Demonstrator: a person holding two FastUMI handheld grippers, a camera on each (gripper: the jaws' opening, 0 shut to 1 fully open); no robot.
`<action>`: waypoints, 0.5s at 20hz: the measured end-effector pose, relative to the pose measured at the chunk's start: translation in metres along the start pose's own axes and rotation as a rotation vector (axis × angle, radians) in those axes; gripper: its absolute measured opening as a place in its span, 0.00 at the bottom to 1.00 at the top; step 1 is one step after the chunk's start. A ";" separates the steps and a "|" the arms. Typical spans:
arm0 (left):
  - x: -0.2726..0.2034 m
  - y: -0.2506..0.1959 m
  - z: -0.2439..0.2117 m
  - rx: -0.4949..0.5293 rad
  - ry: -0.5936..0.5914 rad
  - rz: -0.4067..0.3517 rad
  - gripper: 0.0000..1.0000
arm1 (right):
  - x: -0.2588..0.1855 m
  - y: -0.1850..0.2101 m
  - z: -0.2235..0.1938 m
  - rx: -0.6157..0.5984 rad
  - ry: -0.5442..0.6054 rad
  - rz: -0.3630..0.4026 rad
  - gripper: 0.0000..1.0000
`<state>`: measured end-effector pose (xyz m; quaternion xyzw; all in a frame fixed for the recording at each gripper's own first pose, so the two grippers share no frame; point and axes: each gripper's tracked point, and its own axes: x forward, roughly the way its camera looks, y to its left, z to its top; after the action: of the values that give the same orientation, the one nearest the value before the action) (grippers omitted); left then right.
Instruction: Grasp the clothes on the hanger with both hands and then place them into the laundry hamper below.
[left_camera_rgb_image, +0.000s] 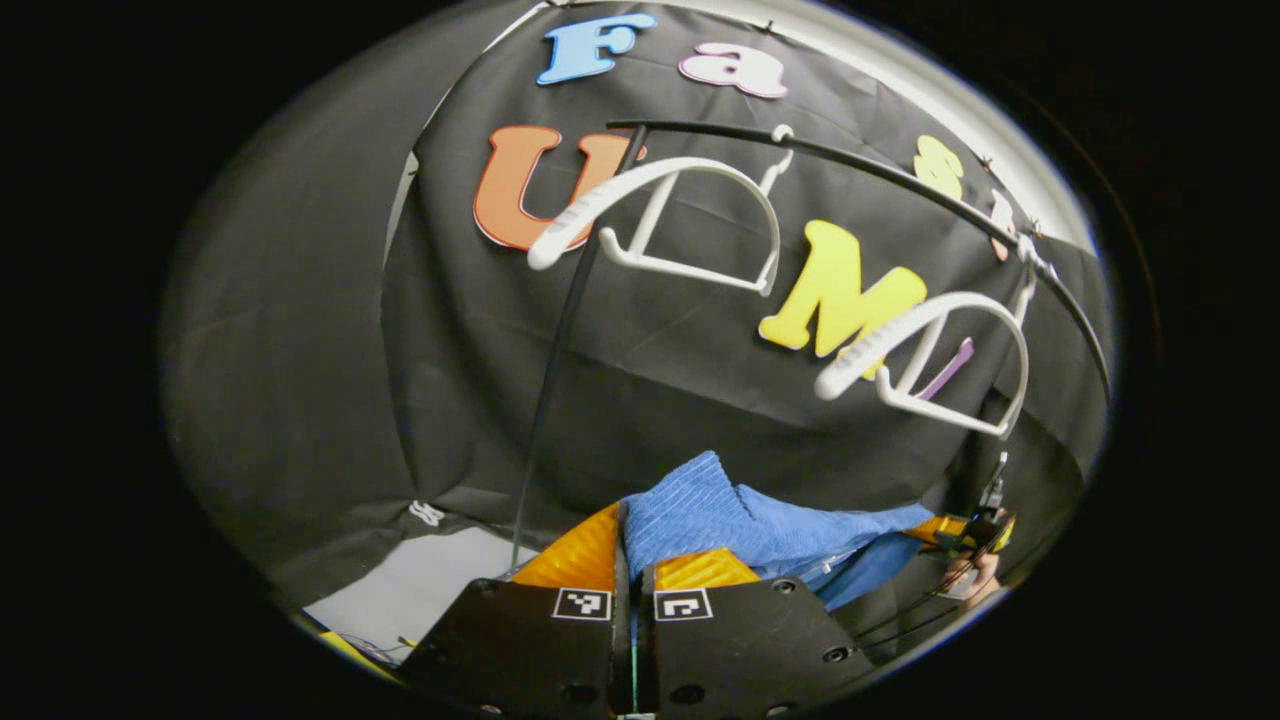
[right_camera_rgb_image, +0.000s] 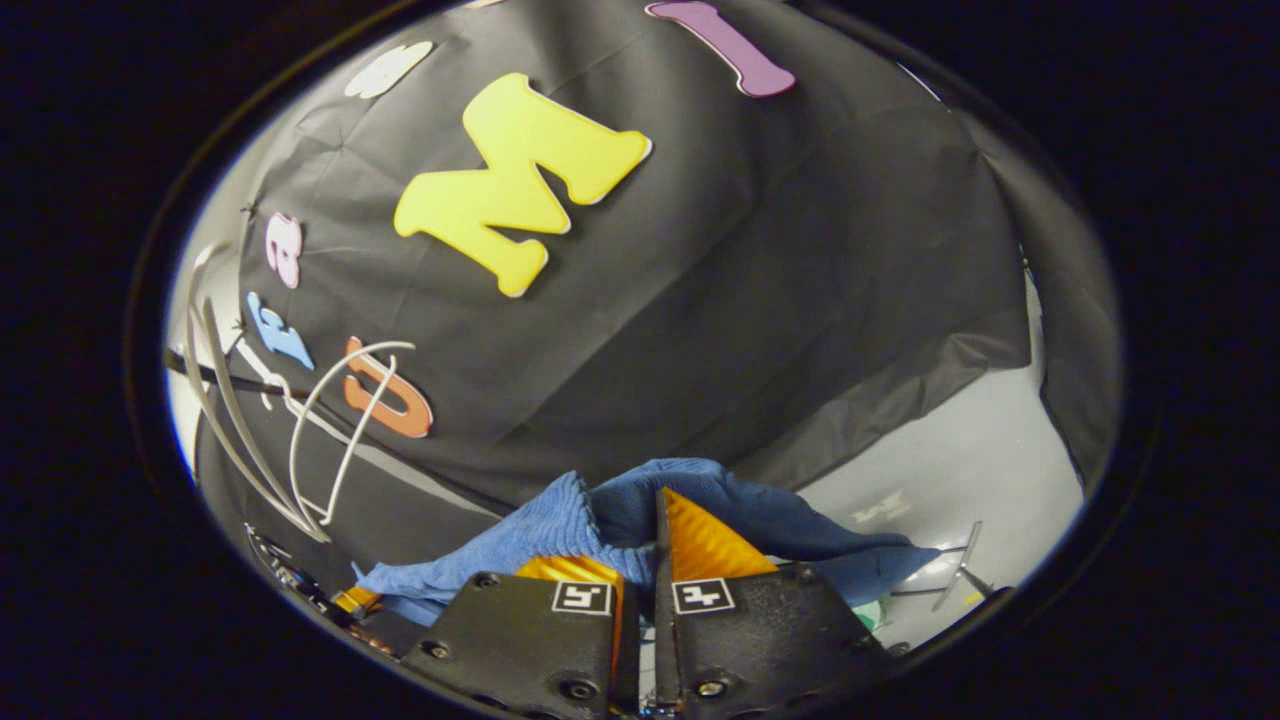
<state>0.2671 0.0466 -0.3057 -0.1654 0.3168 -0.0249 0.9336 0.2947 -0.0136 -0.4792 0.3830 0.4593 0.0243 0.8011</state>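
A blue ribbed garment (left_camera_rgb_image: 720, 515) is stretched between my two grippers, off the hangers. In the left gripper view my left gripper (left_camera_rgb_image: 625, 540) is shut on one bunched end of it. The right gripper (left_camera_rgb_image: 975, 535), held by a hand (left_camera_rgb_image: 975, 580), grips the other end at the far right. In the right gripper view my right gripper (right_camera_rgb_image: 650, 540) is shut on a fold of the blue garment (right_camera_rgb_image: 560, 520), which trails left toward the left gripper (right_camera_rgb_image: 350, 600). Two bare white hangers (left_camera_rgb_image: 680, 215) (left_camera_rgb_image: 940, 350) hang from a black rail (left_camera_rgb_image: 900, 175) above.
A black upright pole (left_camera_rgb_image: 560, 340) holds up the rail left of the garment. The white hangers (right_camera_rgb_image: 330, 430) sit at the left edge of the right gripper view. Pale floor (right_camera_rgb_image: 950, 470) shows below the black cloth wall, with a thin grey metal piece (right_camera_rgb_image: 955, 570) on it.
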 end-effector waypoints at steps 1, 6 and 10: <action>-0.003 0.001 -0.004 0.027 0.004 0.005 0.01 | -0.002 -0.002 -0.010 -0.008 0.010 -0.012 0.09; -0.030 0.004 -0.018 0.075 0.003 0.011 0.02 | -0.018 -0.007 -0.052 -0.080 0.049 -0.062 0.09; -0.054 -0.016 -0.025 0.105 -0.018 -0.023 0.02 | -0.049 0.002 -0.086 -0.138 0.057 -0.075 0.09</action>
<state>0.2105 0.0324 -0.2876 -0.1200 0.3048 -0.0510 0.9435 0.2022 0.0190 -0.4673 0.3085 0.4931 0.0365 0.8126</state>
